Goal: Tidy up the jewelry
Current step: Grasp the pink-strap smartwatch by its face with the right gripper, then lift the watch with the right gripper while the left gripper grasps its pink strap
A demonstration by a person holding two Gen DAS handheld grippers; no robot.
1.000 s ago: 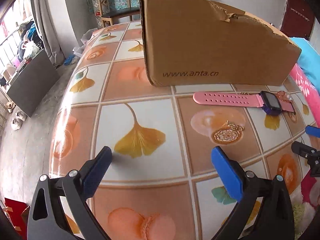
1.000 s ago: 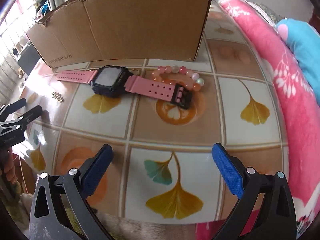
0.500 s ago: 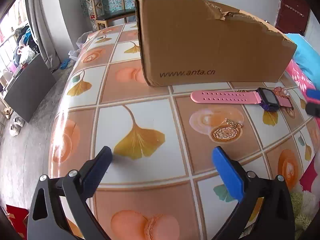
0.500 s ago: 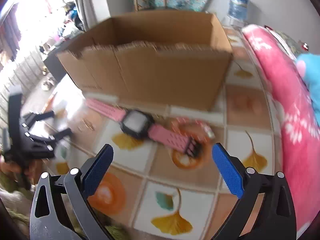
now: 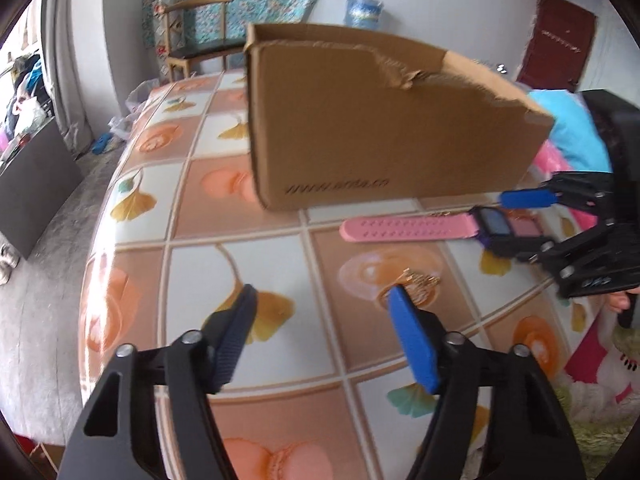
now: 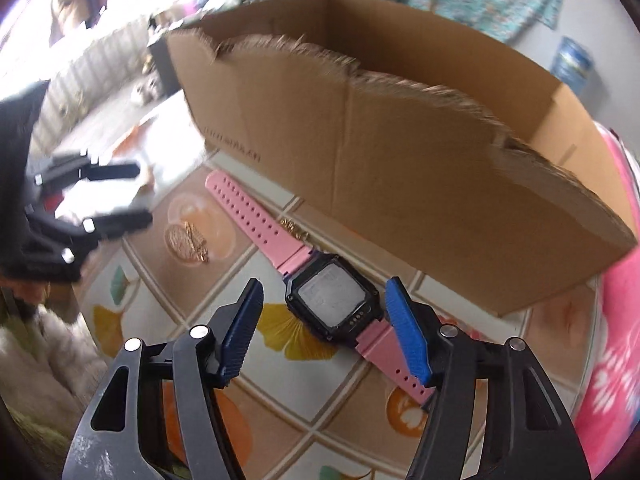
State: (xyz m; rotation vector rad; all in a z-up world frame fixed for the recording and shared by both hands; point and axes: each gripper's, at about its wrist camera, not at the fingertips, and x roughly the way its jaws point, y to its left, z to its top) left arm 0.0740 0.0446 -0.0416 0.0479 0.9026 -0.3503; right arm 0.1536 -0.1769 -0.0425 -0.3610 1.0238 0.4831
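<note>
A pink-strapped watch [image 6: 332,300] with a dark square face lies on the tiled table in front of an open cardboard box [image 6: 400,152]. My right gripper [image 6: 324,316] is open, its fingers on either side of the watch face just above it; it also shows in the left wrist view [image 5: 520,224] over the watch [image 5: 412,228]. A gold pendant [image 6: 188,238] lies left of the strap. My left gripper [image 5: 320,312] is open and empty, its right fingertip [image 5: 400,300] next to the pendant [image 5: 420,284]. A small gold piece [image 6: 294,227] lies by the box.
The box [image 5: 380,128] stands at the back of the table. A pink blanket [image 6: 616,340] and a blue cushion [image 5: 572,136] lie at the right edge. A chair [image 5: 192,36] and a water bottle [image 5: 364,10] stand behind. The left gripper shows at the left in the right wrist view [image 6: 100,196].
My right gripper has moved forward and down over the watch face. My left gripper has moved forward toward the gold pendant. Both have narrowed somewhat.
</note>
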